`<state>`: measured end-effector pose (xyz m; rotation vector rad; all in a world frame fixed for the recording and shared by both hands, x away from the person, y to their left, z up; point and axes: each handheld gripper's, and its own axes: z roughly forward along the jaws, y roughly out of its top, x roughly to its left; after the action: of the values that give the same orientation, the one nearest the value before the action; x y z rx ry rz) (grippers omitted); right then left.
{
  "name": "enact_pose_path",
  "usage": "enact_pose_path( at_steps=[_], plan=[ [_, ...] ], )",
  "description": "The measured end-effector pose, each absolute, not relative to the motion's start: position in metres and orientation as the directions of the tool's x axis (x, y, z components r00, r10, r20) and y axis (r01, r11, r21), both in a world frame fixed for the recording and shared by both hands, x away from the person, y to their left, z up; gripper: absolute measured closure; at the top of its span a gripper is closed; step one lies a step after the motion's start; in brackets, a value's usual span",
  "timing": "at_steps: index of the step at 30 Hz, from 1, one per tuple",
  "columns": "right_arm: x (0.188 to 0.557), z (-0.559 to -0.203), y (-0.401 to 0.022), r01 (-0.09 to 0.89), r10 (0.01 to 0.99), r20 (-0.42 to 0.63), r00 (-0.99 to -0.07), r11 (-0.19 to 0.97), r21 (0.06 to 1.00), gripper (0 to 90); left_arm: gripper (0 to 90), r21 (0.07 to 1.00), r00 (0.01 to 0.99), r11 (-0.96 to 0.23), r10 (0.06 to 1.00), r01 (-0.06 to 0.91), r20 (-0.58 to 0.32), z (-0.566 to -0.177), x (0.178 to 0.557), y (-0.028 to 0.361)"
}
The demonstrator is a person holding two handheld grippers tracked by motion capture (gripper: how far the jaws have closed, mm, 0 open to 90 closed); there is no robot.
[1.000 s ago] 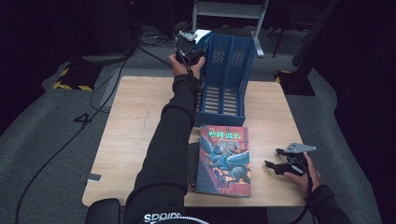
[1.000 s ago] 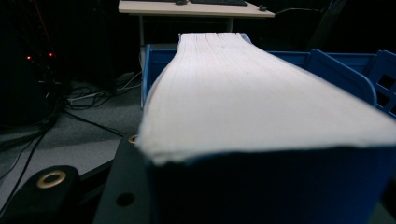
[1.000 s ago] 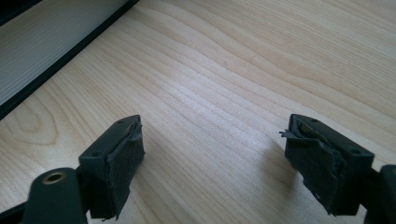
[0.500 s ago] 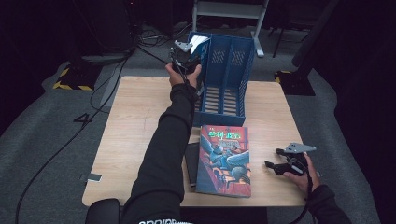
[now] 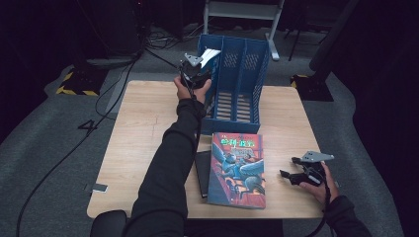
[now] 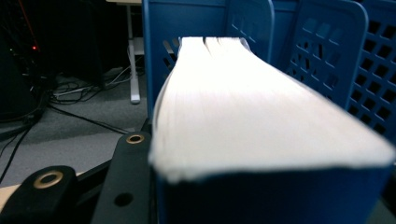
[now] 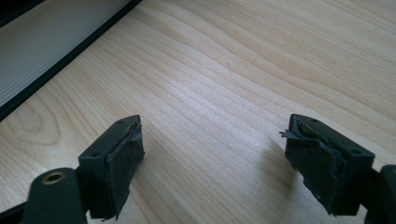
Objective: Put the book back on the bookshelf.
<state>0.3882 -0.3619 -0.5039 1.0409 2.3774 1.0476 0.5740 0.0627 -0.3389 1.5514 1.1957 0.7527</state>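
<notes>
Left claw point(image 5: 197, 74) clamps a thick book point(image 6: 252, 107) at the blue file rack point(image 5: 247, 74), far side; right claw point(image 7: 215, 163) gapes empty over the table point(image 7: 233, 70).

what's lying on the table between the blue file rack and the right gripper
In the high view, a colourful illustrated book lies flat between the blue file rack and the right gripper, stacked on a dark book.

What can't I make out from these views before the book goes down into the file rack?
- Book, left gripper view: its white page edge hides the cover, the far finger and the slot beneath.
- Blue file rack, high view: the left gripper and hand cover the book's lower end, so how deep it sits in the left slot is unclear.
- Dark book on the table, high view: mostly hidden under the illustrated book.
</notes>
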Motion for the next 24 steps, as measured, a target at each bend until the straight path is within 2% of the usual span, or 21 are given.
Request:
enact_pose_path(
  at_steps=[19,24],
  plan=[
    [0.389,-0.504,-0.362,0.49,0.741,-0.011,-0.672,0.456,0.743,19.6,57.5,0.917,0.391,-0.176,0.92,0.358,0.024,-0.338,0.54,0.066],
    [0.389,-0.504,-0.362,0.49,0.74,-0.011,-0.672,0.456,0.743,19.6,55.0,0.911,0.398,-0.188,0.917,0.368,0.028,-0.336,0.539,0.067]
  ],
)
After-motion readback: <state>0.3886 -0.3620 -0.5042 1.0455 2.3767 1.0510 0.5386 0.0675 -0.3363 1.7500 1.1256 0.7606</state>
